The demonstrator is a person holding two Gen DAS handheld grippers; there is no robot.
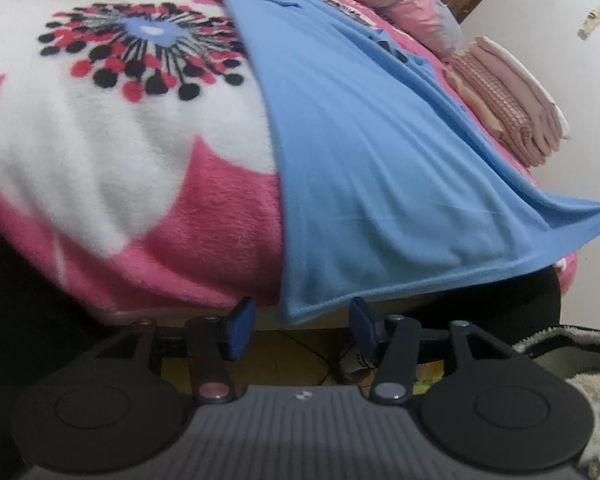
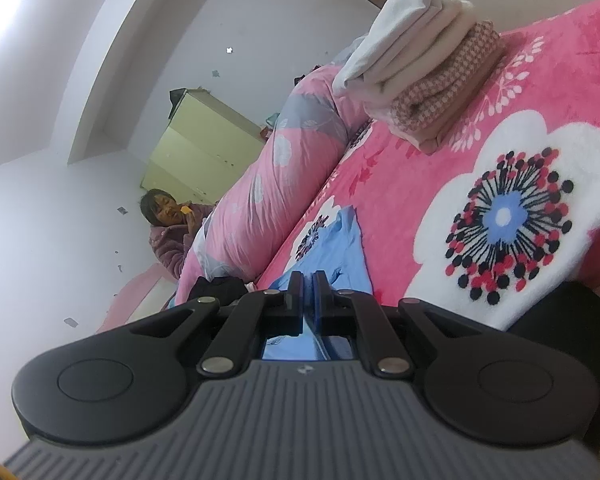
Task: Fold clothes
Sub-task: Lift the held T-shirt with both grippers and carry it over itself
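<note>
- A blue shirt lies spread lengthwise on a bed, over a pink fleece blanket printed with big white flowers.
- My left tool hangs at the bed's near edge with its jaws partly apart; the shirt's near hem corner lies just in front of the gap between them, and the blue pads press on nothing.
- My right tool has its jaws closed tight on the shirt's other near corner, pulling the hem taut off the bed edge.
- A stack of folded clothes, pink checked and pale, sits near the far side of the bed, apart from the shirt.
- A rolled pink quilt lies along the far end of the bed.
</note>
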